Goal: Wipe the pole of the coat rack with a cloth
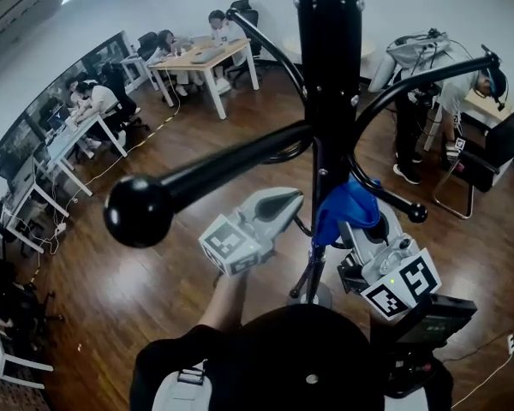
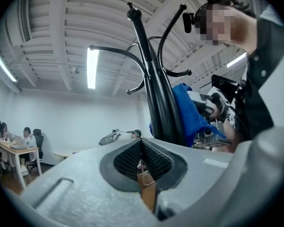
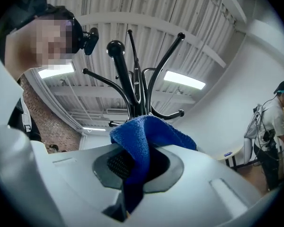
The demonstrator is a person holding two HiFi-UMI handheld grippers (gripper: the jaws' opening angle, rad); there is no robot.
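The black coat rack pole (image 1: 330, 101) rises through the middle of the head view. A blue cloth (image 1: 347, 208) is pressed against its right side, a little below the hook arms. My right gripper (image 1: 357, 223) is shut on this cloth, which bunches out over the jaws (image 3: 142, 141) in the right gripper view, with the pole (image 3: 132, 96) just beyond. My left gripper (image 1: 289, 200) hangs just left of the pole, shut and holding nothing. Its ribbed pads (image 2: 132, 159) meet, and past them I see the pole (image 2: 158, 108) and the cloth (image 2: 189, 112).
Curved hook arms spread from the pole, and one ending in a ball knob (image 1: 139, 211) reaches toward me over the left gripper. The rack's round base (image 1: 315, 294) stands on a wooden floor. Desks with seated people (image 1: 204, 56) lie at left and back; a person (image 1: 450, 101) and chair (image 1: 488, 157) at right.
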